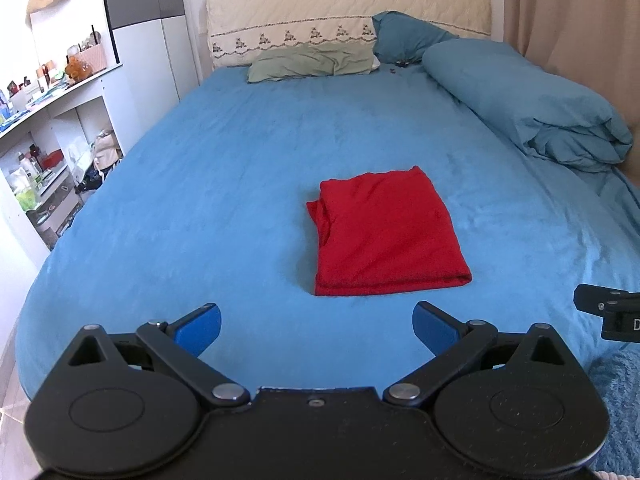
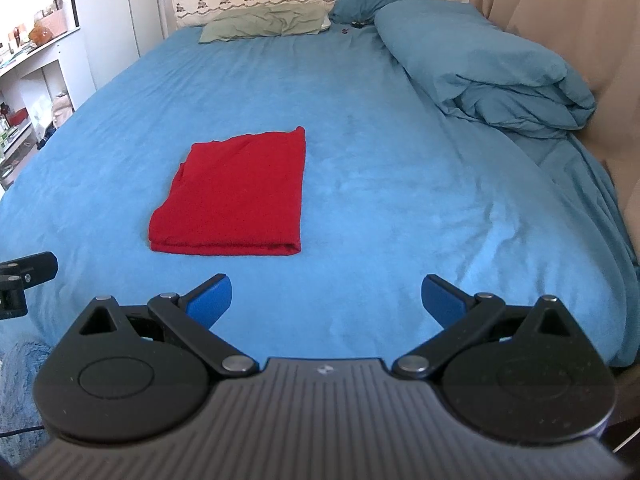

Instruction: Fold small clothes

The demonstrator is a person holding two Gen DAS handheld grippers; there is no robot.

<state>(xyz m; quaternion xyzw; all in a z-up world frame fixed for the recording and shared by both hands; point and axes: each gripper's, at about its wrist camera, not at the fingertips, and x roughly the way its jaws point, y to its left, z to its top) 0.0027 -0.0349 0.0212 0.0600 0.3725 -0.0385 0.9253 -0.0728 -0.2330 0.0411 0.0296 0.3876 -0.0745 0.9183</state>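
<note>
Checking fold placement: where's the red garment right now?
The folded red garment lies flat on the blue bedsheet, right of centre in the left wrist view and left of centre in the right wrist view, ahead of both open hand-held grippers, touching neither.

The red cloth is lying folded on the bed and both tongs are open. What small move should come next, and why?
Probably none on the red cloth: it lies as a tidy rectangle on the blue sheet, apart from the open left tongs and right tongs. I would draw both tongs back a little, leaving it undisturbed.

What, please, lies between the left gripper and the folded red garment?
Only bare blue bedsheet separates the open left gripper from the red garment, shown in the left wrist view.
</note>
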